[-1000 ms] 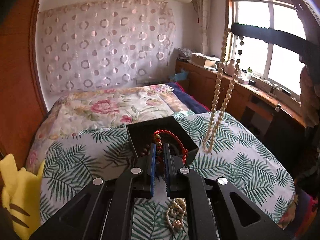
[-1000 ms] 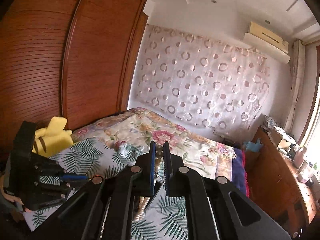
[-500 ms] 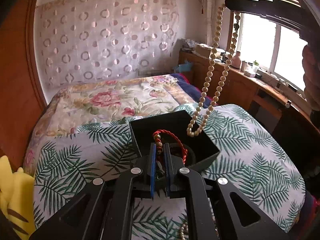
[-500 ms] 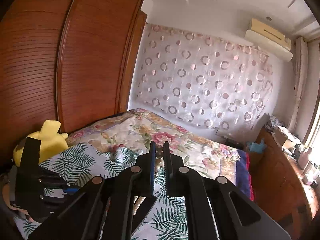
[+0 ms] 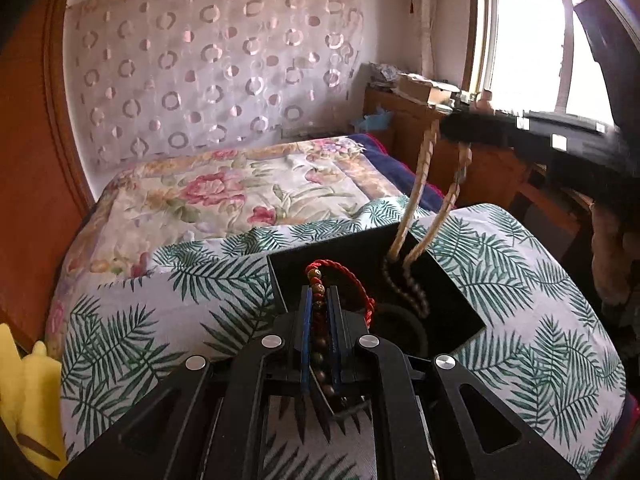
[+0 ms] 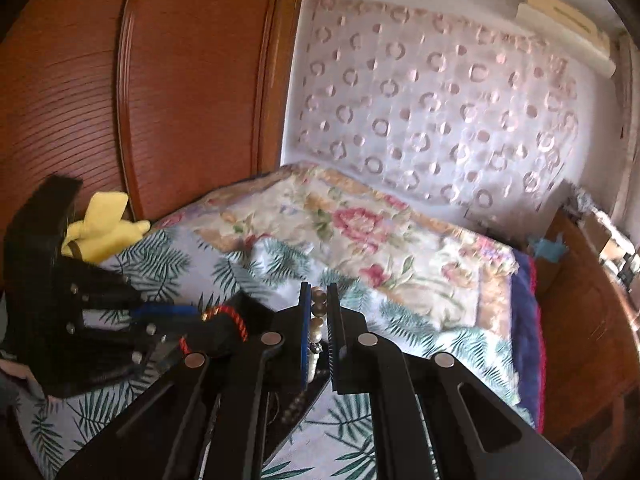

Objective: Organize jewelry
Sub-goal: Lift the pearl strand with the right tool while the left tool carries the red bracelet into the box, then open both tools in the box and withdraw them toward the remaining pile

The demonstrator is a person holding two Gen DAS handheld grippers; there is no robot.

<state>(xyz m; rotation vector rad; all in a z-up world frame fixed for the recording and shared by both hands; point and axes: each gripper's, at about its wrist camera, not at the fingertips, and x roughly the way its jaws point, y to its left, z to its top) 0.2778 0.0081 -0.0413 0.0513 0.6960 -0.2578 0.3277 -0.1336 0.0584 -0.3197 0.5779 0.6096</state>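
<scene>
- Left wrist view: left hand-held gripper (image 5: 319, 312) clamped on a strand of small brown beads, w/ a red cord bracelet (image 5: 352, 280) looped up and to the right of the tips. Both hang over the near-left part of the black jewelry box (image 5: 456, 292), which sits open on the palm-leaf bedspread (image 5: 540, 340).
- Same view, right side: right hand-held gripper (image 5: 460, 130) comes in blurred from the window side, a cream bead necklace (image 5: 412, 204) dangling from it in a long loop. Lower end of the loop is already inside the box, beads pooling on the dark floor beside a black hair-tie-like ring (image 5: 400, 320).
- Progress, judged: necklace part-way in, upper length not lowered; red bracelet and brown beads over the box but not let go. Releasing both is what's left.
- Room: box walls low, far corner close to where the necklace enters; strand could drape over the rim if swung. Bedspread open on all sides of the box; bed edge falls away at right.
- Right wrist view: right gripper (image 6: 319, 312) closed on pearl-like beads between the pads, strand trailing down beneath. Left gripper (image 6: 172, 316) at lower left, red cord visible at its tips. Yellow plush toy (image 6: 104, 228) behind it, near the wooden wardrobe (image 6: 180, 80).
- Room here: the two grippers sit near each other over the box; little gap between them, so they could bump.
</scene>
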